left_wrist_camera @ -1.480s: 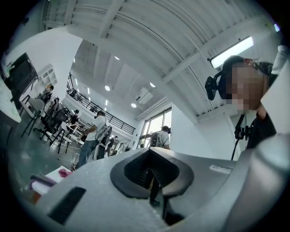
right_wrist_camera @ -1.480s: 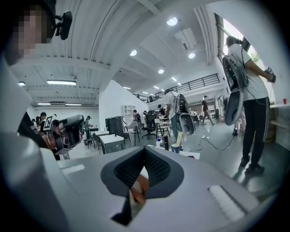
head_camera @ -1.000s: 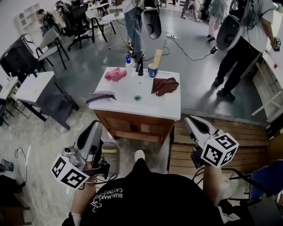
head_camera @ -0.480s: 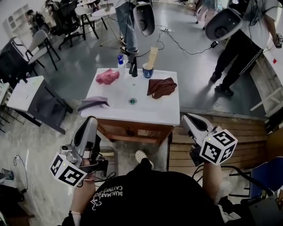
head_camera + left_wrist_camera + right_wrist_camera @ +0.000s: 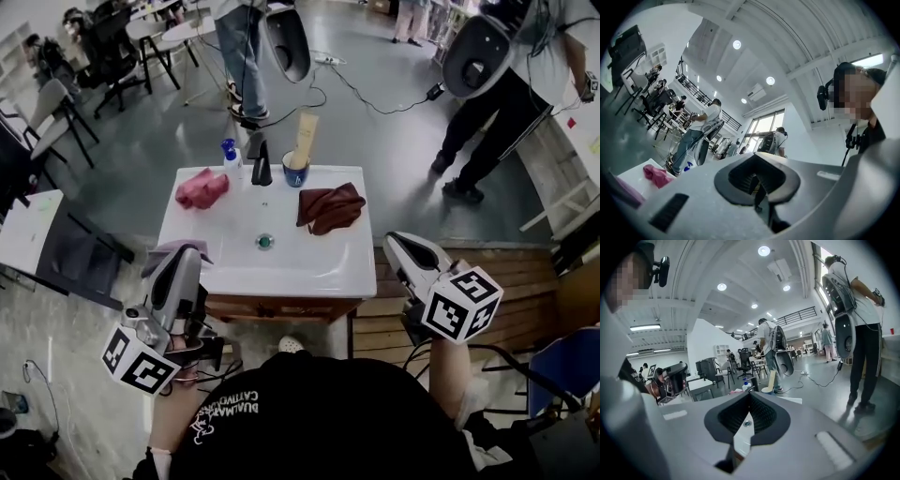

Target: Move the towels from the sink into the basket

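Three towels lie on the white sink top (image 5: 309, 267): a pink one (image 5: 202, 187) at the back left, a dark red one (image 5: 330, 206) at the back right, and a grey-purple one (image 5: 172, 249) on the left edge. My left gripper (image 5: 182, 262) hovers over the sink's front left corner, half hiding the grey-purple towel; its jaws are shut and empty (image 5: 757, 159). My right gripper (image 5: 401, 246) hangs just off the sink's right front corner, shut with nothing in it (image 5: 749, 397). The pink towel (image 5: 656, 176) also shows in the left gripper view. No basket is in view.
A black faucet (image 5: 261, 159), a blue bottle (image 5: 228, 150) and a blue cup (image 5: 296, 172) with a tall stick stand at the sink's back edge. People stand behind it. Chairs and tables (image 5: 56, 234) crowd the left; a wooden platform (image 5: 525, 281) and a blue chair (image 5: 562, 375) lie right.
The sink has come nearer in the head view. Both grippers have moved forward to its front corners, and the left one now overlaps the grey-purple towel.
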Tool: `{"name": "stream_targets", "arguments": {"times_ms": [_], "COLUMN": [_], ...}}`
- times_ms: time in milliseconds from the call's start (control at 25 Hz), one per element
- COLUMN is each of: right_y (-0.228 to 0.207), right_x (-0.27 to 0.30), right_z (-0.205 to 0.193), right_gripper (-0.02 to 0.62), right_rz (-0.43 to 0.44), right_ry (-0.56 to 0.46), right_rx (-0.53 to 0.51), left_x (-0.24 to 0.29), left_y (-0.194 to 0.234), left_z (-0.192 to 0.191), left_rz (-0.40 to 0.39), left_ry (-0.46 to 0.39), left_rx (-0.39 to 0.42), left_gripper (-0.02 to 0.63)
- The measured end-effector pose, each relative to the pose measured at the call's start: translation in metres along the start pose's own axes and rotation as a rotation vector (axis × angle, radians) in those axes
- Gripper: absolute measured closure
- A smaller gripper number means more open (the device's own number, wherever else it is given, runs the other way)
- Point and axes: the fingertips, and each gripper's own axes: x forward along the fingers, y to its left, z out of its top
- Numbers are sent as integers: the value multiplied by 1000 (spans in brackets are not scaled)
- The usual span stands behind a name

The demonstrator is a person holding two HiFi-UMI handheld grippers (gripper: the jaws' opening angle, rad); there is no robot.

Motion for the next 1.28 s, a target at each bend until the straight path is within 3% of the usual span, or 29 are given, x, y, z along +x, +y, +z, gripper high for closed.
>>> {"name": "stream_targets", "arguments": {"times_ms": [400, 760, 1040, 1160, 1280], "right_y": [-49, -88, -129, -150, -174], "right_x": [87, 141, 163, 170, 180], "right_z": [24, 25, -5, -28, -58], "right_gripper": [592, 592, 592, 519, 487], "right_rz": [-13, -34, -115, -144, -183], "right_ry": [-5, 47, 125, 154, 212], "right_rx": [7, 77, 113, 147, 184], "left_x": [63, 109, 125, 128, 131], "left_y": [79, 129, 156, 161, 164], "left_z": [2, -13, -30, -40, -50], "left_rz": [3, 21, 46, 46, 41], "left_ry": [51, 142, 192, 210, 224], "left_rx": [53, 16, -55, -67, -82], "left_gripper": [603, 603, 603, 603, 603]}}
